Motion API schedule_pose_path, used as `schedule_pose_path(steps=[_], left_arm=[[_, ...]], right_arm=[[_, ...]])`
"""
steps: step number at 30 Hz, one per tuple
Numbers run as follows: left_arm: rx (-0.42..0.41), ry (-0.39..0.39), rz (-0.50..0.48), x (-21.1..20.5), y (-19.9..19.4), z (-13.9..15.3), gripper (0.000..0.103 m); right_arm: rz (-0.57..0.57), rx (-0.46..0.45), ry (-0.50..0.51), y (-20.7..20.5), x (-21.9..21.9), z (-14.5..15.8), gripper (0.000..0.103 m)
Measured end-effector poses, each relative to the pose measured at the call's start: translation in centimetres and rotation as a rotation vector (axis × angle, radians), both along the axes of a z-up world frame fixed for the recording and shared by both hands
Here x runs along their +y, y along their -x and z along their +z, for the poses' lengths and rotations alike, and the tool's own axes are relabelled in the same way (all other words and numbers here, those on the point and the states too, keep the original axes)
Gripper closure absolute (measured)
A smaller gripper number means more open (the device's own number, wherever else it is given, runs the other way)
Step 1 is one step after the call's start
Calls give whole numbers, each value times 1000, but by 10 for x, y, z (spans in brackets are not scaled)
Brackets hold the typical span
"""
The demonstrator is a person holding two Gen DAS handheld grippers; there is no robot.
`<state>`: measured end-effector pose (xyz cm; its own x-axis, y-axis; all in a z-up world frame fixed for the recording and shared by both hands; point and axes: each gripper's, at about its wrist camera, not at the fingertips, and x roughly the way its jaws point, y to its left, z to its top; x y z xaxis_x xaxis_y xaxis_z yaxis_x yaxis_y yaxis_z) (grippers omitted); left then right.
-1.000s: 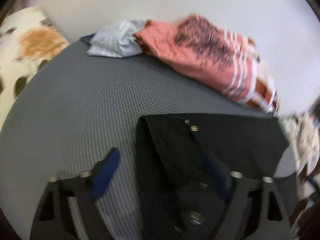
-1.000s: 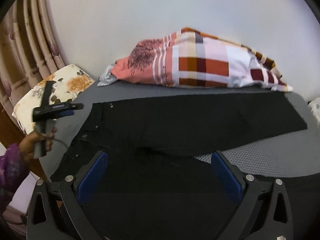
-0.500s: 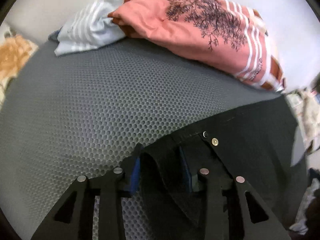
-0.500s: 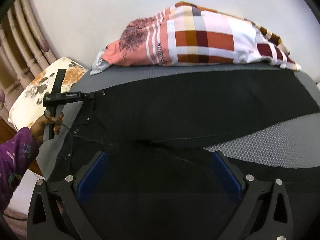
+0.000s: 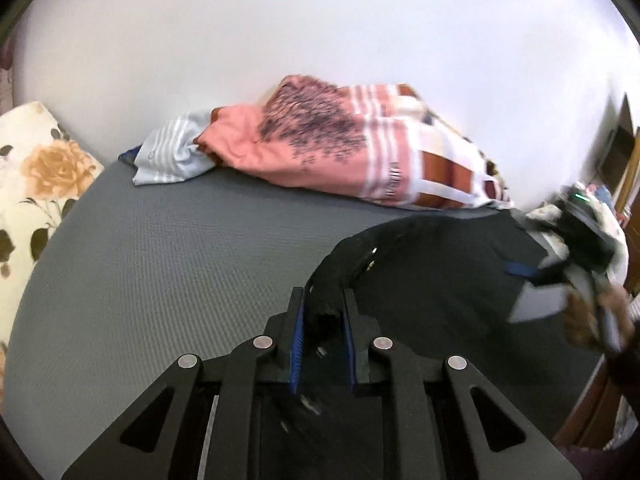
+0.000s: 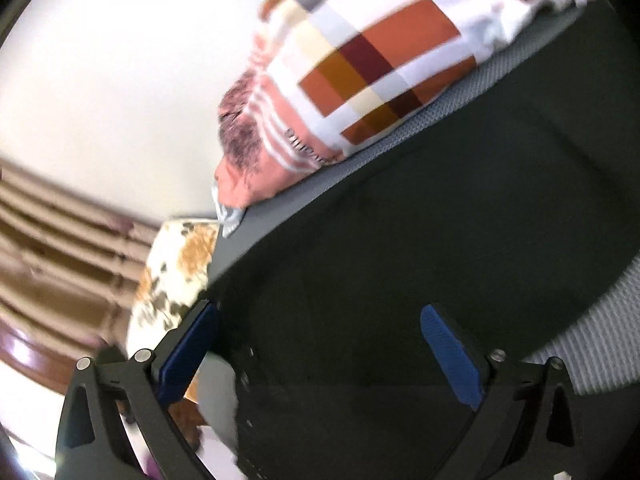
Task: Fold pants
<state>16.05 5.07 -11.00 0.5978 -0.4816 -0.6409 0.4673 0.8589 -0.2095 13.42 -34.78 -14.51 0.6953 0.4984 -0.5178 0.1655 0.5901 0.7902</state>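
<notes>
Left claw clamped on the pants' waistband; right claw spread wide over the dark cloth.

Left wrist view: the left claw (image 5: 323,322) has just been closing, and its blue pads (image 5: 297,334) now pinch a bunched edge of the black pants (image 5: 432,280), lifted off the grey bed (image 5: 160,256); the waistband arches up and to the right from the claw. Beyond the claw a pink patterned blanket (image 5: 340,152) lies against the wall, and a floral pillow (image 5: 36,184) sits far to its left. At the right edge the right claw (image 5: 532,274) appears, blurred, over the pants.

Right wrist view: tilted and blurred, the right claw (image 6: 320,356) stands with its jaws well apart, nothing pinched between them; the pants (image 6: 420,240) spread ahead of and under it, the blanket (image 6: 352,80) beyond, the pillow (image 6: 176,272) to its left.
</notes>
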Motion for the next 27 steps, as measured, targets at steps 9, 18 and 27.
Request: schedule_pose_path(steps=[9,18,27], left_arm=[[62,74,30,4,61,-3,86],[139,81,94,27,91,-8,86],[223,53,163,51,143,-31,86]], right_arm=[[-23,121,-104,-58,-32,-29,52],[10,50,131,34,-7,-2,95],[49,97,167,161,34,-22,96]])
